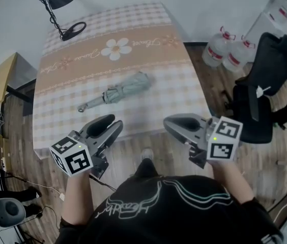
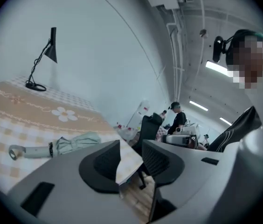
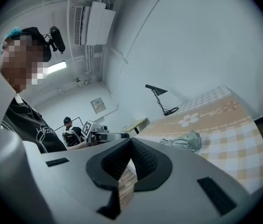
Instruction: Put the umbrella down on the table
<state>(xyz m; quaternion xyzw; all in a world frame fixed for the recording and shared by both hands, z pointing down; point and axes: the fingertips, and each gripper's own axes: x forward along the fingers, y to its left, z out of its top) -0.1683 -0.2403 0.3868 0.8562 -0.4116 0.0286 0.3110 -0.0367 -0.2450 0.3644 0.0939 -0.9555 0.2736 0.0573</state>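
Head view: the folded pale green fabric umbrella (image 1: 118, 92) lies slantwise near the middle of the rectangular table (image 1: 133, 29), whose checked beige-and-white cloth carries a daisy print. There is bare cloth all round it. The grey plastic left gripper (image 1: 117, 122) and the matching right gripper (image 1: 167, 121) hang just short of the table's near edge, over the wooden plank floor (image 1: 148, 146) and well apart from each other. A black thin-armed desk lamp (image 1: 57, 9) stands at the far left corner. A black office chair (image 1: 265, 85) and clear water bottles (image 1: 219, 47) crowd the right side.

Left gripper view: the left gripper's (image 2: 130, 146) ribbed black pads stand parted with nothing between them. The umbrella (image 2: 71, 143), with its rounded grey handle, rests on the cloth beyond, clear of the jaws.

Right gripper view: the right gripper's (image 3: 130, 141) pads meet at their tips and hold nothing. The umbrella's (image 3: 183, 141) rumpled canopy lies on the table (image 3: 224, 125) further off
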